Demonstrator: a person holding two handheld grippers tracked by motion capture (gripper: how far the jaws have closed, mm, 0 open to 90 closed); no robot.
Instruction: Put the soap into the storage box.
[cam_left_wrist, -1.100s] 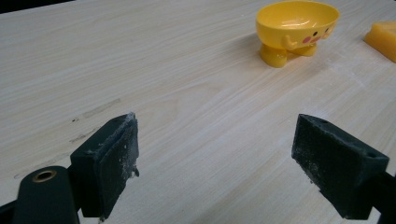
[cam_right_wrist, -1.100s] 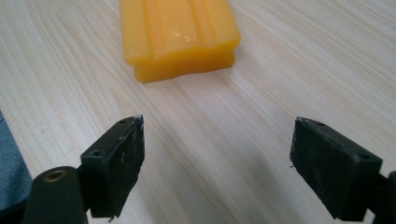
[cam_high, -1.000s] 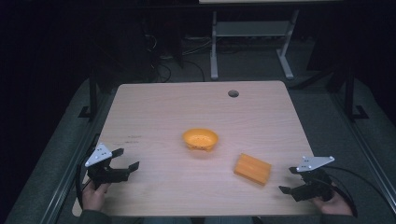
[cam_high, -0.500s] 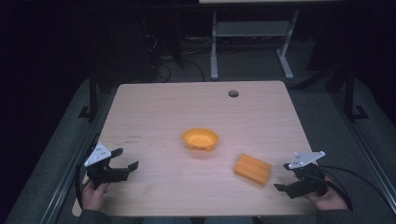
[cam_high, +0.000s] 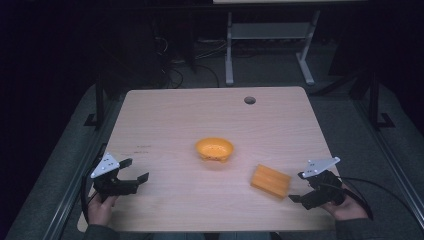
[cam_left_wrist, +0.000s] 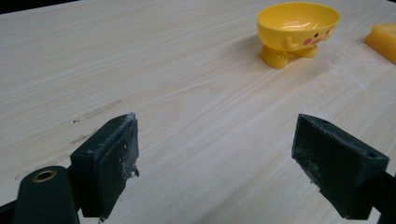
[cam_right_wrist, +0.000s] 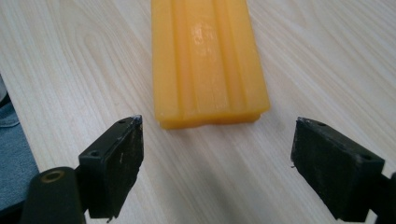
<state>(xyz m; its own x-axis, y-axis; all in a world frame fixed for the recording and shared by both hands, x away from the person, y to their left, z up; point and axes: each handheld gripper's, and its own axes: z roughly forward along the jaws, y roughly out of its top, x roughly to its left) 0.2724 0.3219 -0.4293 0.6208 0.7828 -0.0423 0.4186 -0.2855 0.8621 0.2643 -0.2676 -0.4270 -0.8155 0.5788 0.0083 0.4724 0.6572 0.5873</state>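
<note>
Left gripper (cam_high: 135, 170) at table's (cam_high: 165, 115) 8 o'clock, jaws spread, nothing between. Yellow footed bowl (cam_high: 214, 149) upright near centre. Orange ridged block (cam_high: 270, 181) flat at 4 o'clock. Right gripper (cam_high: 299, 187) just beside block, jaws spread wide, apart from it.

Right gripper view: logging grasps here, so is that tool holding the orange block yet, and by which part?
Nothing is held. The right tool is open, with the orange block lying just ahead of its jaws, untouched.
</note>
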